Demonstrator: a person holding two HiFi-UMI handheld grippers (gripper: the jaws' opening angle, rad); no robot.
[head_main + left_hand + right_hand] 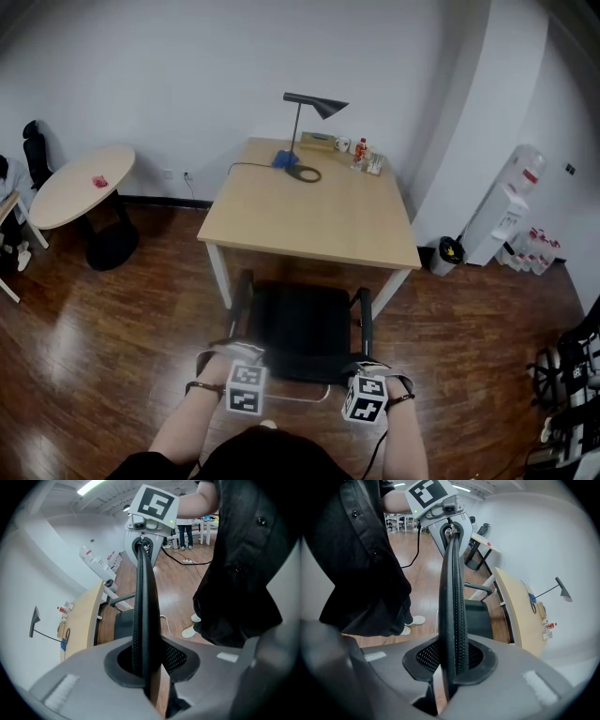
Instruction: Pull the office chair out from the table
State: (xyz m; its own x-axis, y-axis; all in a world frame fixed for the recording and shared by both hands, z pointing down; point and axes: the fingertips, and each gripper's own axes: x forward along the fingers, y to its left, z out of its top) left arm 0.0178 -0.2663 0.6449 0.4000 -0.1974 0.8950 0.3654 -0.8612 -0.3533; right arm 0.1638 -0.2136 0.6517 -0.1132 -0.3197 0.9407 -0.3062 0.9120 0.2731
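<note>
Wood floor (112, 347) is seen w/ the office chair (305, 323) at lower centre, seat front by the table (309, 211), backrest rim (453, 597) pinched by left gripper (146, 665) & right gripper (452, 667); if pulled unevenly, grip could be lost or chair swivelled into a table leg (218, 274).

The room is being closed in by plain white walls (187, 66), and soft reflections are being thrown off a dark, glossy wooden floor (112, 375). A pale round table (80, 187) is being kept at the left by the wall, a white water dispenser (506, 211) and a black bin (451, 251) at the right. A black desk lamp (309, 117) is being carried at the far edge of the pale wooden surface (309, 220).
</note>
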